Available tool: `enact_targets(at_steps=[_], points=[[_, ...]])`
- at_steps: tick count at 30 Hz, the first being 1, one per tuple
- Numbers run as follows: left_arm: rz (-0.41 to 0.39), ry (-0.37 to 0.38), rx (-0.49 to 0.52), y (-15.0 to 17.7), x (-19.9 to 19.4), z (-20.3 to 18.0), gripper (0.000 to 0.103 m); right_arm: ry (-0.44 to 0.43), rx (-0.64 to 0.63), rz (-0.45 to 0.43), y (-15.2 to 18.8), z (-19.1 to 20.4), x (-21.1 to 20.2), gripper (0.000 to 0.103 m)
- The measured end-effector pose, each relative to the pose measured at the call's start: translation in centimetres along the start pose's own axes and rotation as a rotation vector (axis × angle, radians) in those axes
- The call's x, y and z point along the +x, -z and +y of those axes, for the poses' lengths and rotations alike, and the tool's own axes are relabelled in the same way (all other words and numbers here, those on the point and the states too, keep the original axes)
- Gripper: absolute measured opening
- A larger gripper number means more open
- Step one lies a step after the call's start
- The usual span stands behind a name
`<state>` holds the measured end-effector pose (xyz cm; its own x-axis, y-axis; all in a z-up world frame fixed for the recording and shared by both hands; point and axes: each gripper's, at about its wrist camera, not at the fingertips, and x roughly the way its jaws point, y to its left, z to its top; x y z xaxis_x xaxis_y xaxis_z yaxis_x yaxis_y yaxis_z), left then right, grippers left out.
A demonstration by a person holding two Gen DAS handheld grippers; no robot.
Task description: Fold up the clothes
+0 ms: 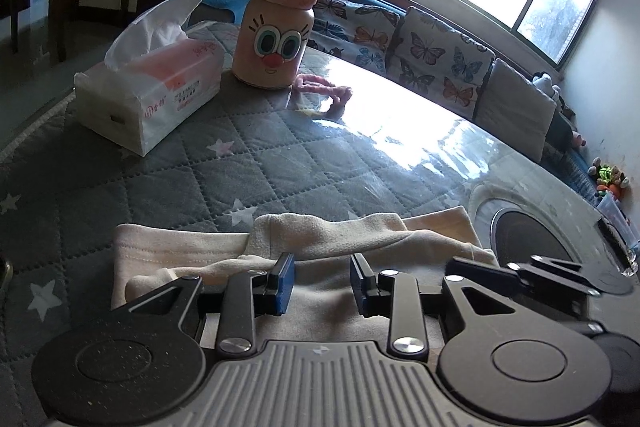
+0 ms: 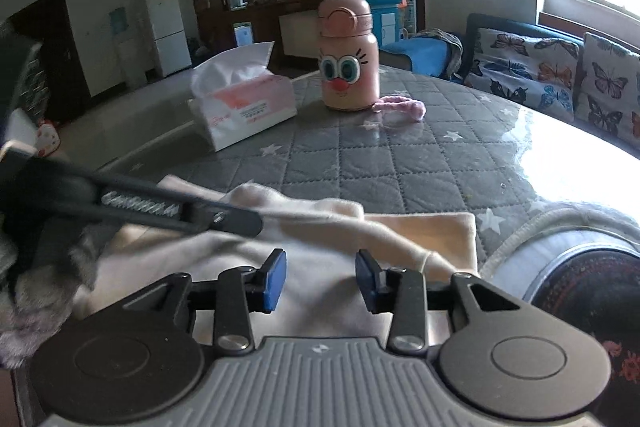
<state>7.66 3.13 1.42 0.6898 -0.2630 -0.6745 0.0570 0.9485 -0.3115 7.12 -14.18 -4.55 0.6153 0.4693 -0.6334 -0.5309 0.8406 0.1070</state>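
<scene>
A cream garment point(image 1: 340, 231) lies flat and partly folded on the grey quilted table cover point(image 1: 280, 163), close to the near edge. My left gripper point(image 1: 322, 283) hovers over its middle, blue pads apart, with the cloth lying beneath the gap. In the right wrist view the same garment point(image 2: 420, 231) spreads under my right gripper point(image 2: 321, 281), which is open with only cloth below it. The left gripper point(image 2: 236, 221) reaches in from the left over the garment's far fold. The right gripper's black frame point(image 1: 520, 273) shows at the right of the left wrist view.
Behind the garment stand a tissue pack point(image 1: 160, 95) and a pink cartoon-face bottle point(image 1: 276, 39) with a pink strap point(image 1: 324, 89). A round dark opening point(image 1: 528, 239) sits at the table's right. A sofa with butterfly cushions point(image 1: 440, 63) lies beyond. A grey fuzzy sleeve point(image 2: 40, 287) fills the left.
</scene>
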Motion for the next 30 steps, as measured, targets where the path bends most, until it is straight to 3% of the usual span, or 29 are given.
enact_targets(at_steps=[11,14,16,17,20,23,26,28,30], points=[[-0.008,-0.029,0.006,0.1,0.3,-0.5,0.034,0.02,-0.202,0.017,4.1,3.1,-3.6,0.04],[-0.008,-0.035,0.005,0.0,0.3,-0.6,0.034,0.028,-0.21,0.005,4.3,3.3,-4.4,0.041],[-0.01,-0.042,0.01,0.0,0.0,-0.8,0.036,0.029,-0.206,-0.001,4.3,3.3,-4.9,0.046],[-0.013,-0.046,0.013,0.1,-0.3,-0.9,0.039,0.027,-0.197,-0.003,4.2,3.2,-5.1,0.051],[-0.022,-0.058,0.024,0.4,-1.2,-1.2,0.045,0.022,-0.167,-0.006,4.0,2.9,-5.5,0.052],[-0.026,-0.065,0.033,1.2,-2.4,-1.5,0.05,0.018,-0.13,-0.004,4.3,2.7,-5.8,0.066],[-0.034,-0.076,0.043,2.1,-3.8,-1.8,0.057,0.018,-0.097,-0.005,4.7,2.7,-6.2,0.068],[-0.04,-0.088,0.046,2.6,-4.8,-2.0,0.063,0.031,-0.086,-0.013,4.8,2.7,-6.5,0.076],[-0.047,-0.1,0.049,3.2,-5.8,-2.3,0.078,0.039,-0.075,-0.02,4.9,2.6,-6.9,0.078]])
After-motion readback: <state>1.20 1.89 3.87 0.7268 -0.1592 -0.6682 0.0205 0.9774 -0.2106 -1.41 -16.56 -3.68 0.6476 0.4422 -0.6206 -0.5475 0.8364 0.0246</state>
